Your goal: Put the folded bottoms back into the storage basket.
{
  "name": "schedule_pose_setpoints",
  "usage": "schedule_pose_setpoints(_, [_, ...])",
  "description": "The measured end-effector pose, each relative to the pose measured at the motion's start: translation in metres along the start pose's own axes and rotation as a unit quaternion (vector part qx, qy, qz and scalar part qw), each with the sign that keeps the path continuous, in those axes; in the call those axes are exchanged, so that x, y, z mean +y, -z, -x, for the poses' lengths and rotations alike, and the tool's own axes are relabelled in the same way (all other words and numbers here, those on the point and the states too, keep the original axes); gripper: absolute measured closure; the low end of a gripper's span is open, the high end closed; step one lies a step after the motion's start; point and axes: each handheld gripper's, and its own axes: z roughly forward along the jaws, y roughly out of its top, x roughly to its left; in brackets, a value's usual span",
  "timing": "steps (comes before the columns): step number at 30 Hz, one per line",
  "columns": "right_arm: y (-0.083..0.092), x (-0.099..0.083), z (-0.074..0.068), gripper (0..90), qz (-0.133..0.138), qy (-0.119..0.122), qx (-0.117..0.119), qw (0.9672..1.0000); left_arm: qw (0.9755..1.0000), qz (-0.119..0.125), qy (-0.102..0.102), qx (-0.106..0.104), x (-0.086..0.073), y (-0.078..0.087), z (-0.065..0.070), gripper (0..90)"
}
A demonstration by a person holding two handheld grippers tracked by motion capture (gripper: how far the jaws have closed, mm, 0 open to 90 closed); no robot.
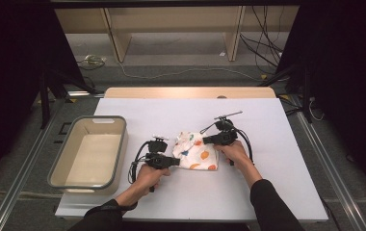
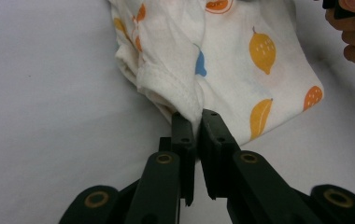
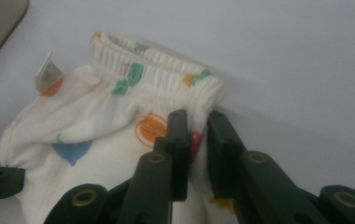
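Observation:
A small white garment printed with fruit lies folded on the white table near its middle. My left gripper is at the garment's left edge; in the left gripper view its jaws are shut on a hemmed fold of the garment. My right gripper is at the garment's upper right edge. The right gripper view has its jaws pinching the cloth just below the elastic waistband. A hand grasps each gripper.
A grey bin with a pale inside stands at the table's left edge. Bare white tabletop lies beyond and to the right of the garment. Cables and wooden legs are on the floor behind the table.

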Motion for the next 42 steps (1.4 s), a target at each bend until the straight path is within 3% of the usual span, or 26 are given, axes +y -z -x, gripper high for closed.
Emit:
schedule_pose_setpoints(7, [0.005, 0.001, -0.002, 81.8, 0.013, 0.002, 0.007, 0.9999, 0.9998, 0.002, -0.016, -0.008, 0.001, 0.003, 0.005, 84.9])
schedule_pose_setpoints(17, [0.012, 0.005, -0.008, 82.2, 0.028, 0.012, 0.009, 0.9995, 0.9996, 0.014, -0.017, -0.018, 0.005, 0.010, 0.007, 84.9])
schedule_pose_setpoints(21, [0.016, 0.008, -0.011, 82.2, 0.036, 0.017, 0.012, 0.9991, 0.9992, 0.020, -0.029, -0.017, 0.007, 0.015, 0.009, 84.8])
schedule_pose_setpoints(42, [0.027, 0.014, -0.018, 82.1, 0.062, 0.018, 0.023, 0.9976, 0.9981, 0.033, -0.045, -0.026, 0.013, 0.032, 0.010, 84.8])
